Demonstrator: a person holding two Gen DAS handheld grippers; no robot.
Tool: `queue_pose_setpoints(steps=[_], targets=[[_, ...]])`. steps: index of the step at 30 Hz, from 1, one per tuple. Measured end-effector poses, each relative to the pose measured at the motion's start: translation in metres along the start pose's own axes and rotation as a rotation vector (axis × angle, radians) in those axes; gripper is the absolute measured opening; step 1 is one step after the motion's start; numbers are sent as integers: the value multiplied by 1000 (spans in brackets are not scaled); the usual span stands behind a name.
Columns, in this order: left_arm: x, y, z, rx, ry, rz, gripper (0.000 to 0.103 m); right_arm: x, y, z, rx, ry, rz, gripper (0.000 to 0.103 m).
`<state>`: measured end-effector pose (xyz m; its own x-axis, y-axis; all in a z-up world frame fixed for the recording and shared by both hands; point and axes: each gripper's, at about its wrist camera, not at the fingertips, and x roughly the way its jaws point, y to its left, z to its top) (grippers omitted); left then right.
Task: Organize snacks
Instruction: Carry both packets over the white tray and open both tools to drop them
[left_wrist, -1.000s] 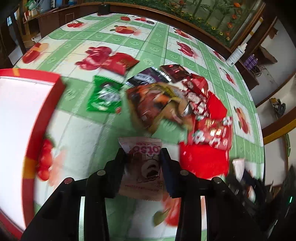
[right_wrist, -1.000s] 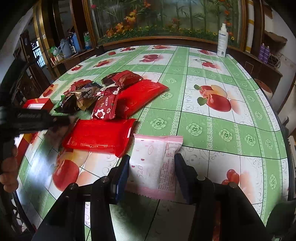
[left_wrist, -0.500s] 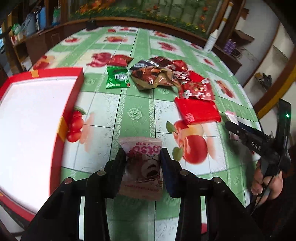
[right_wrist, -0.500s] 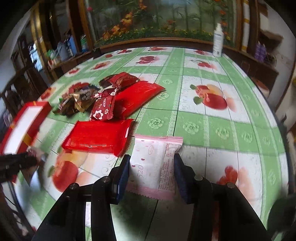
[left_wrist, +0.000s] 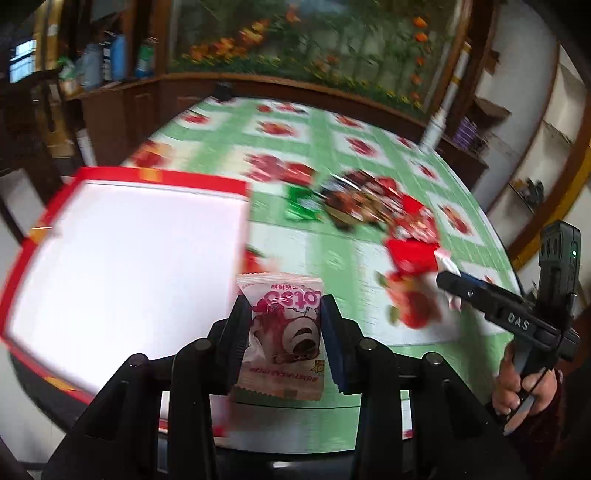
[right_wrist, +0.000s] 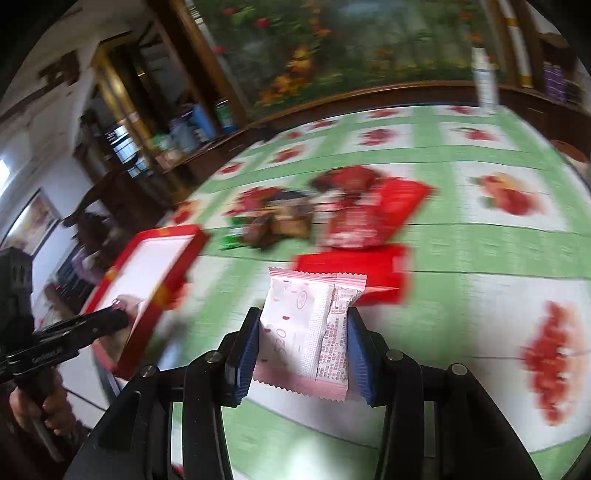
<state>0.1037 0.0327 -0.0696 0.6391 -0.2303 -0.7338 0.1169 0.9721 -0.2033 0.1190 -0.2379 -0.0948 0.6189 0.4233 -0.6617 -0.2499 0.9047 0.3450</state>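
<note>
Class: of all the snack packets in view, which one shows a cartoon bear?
The pink packet gripped in the left tool; the right tool's packet shows only plain print.

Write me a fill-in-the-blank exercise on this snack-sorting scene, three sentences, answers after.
1. The left gripper is shut on a ____ packet printed with a bear.
2. The box with the white inside has a ____ rim.
3. The right gripper holds a packet of ____ and white.

Answers: pink; red; pink

left gripper (left_wrist: 284, 332): clamped, angled down | right gripper (right_wrist: 303, 347): clamped, angled down
</note>
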Motion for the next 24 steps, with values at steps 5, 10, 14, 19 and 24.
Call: queue_pose_setpoints(steps=[5, 10, 14, 19, 24], targets=[[-12, 51, 0, -45, -49, 120, 36, 47, 71, 17, -97, 51, 88, 45], [-11, 81, -7, -35, -75, 215, 38, 92, 146, 31, -178, 56, 208, 46], [-14, 86, -11, -3, -104, 287, 76, 108, 170, 45, -146, 64, 299, 51], [-6, 91, -13, -8, -84, 285, 78, 107, 141, 55, -121, 22, 203, 64], [7, 71, -10, -10, -38, 218, 78, 83, 67, 67, -48, -29, 59, 64]])
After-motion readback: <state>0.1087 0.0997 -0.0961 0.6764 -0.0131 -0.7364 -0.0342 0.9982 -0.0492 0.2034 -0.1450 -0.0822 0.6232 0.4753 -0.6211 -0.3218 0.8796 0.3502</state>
